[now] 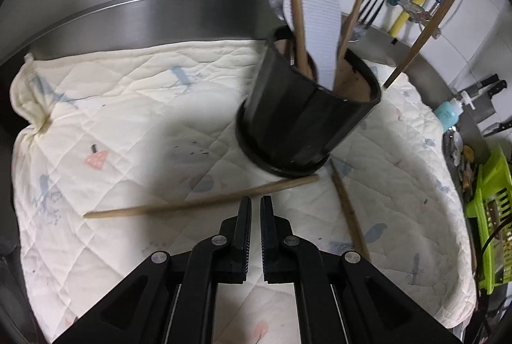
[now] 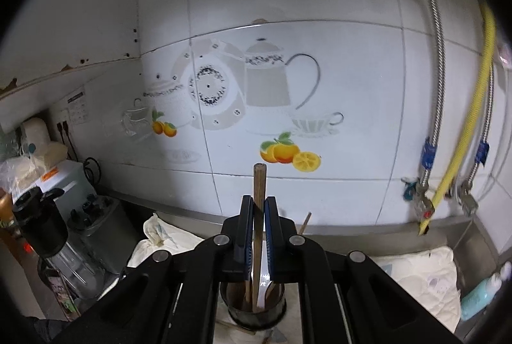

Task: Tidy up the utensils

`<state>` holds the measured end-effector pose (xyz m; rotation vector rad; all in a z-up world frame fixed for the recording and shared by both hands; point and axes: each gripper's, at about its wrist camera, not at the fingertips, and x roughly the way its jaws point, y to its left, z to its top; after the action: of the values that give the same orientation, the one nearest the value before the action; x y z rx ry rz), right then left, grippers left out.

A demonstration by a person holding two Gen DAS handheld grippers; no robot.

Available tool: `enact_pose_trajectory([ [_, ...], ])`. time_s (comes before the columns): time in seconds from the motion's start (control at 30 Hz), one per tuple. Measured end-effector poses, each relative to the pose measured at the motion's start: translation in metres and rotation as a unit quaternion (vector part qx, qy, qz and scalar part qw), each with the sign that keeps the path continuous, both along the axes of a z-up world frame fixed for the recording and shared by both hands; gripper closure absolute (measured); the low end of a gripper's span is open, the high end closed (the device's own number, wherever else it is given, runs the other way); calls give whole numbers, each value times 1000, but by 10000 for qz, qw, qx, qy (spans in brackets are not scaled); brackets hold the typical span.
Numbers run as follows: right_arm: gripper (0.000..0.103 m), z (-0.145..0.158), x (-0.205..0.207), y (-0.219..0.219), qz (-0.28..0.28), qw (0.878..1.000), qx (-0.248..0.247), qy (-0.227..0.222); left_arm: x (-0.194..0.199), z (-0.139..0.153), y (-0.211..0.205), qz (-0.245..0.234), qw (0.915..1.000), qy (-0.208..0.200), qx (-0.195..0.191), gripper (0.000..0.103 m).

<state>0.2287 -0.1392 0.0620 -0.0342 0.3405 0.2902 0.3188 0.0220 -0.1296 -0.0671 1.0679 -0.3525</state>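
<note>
A black utensil holder stands on a quilted cream cloth. It holds wooden chopsticks, a white rice paddle and a fork. Two loose chopsticks lie on the cloth: one runs across just beyond my left gripper, the other lies to its right. The left gripper is shut with nothing between its fingers, low over the cloth. My right gripper is shut on an upright wooden chopstick directly above the holder.
Another chopstick slants behind the holder at the right. A green dish rack, a blue bottle and knives sit at the right edge. Hoses hang on the tiled wall. A blender stands at the left.
</note>
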Motion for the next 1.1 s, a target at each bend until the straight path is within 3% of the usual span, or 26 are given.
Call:
enact_pose_trajectory([
  [0.3,94,-12,14,0,172,9998,80,89,-4,-10,28,550,9983,209,36,96],
  [0.63,94,-9,8,-5,254,9995,209,15,-5,-25,59,1183,9905,550,-444,96],
  [0.83,94,-11,4,-6,301,9993,228,20,3,-35,75,1614,9802,799,-828,93],
  [0.97,94,-13,3,-10,284,9993,241,70,9,-38,79,1892,9733,825,-1003,63],
  [1.1,94,-12,7,-15,284,9990,338,84,15,-42,80,2113,9661,907,-1171,62],
])
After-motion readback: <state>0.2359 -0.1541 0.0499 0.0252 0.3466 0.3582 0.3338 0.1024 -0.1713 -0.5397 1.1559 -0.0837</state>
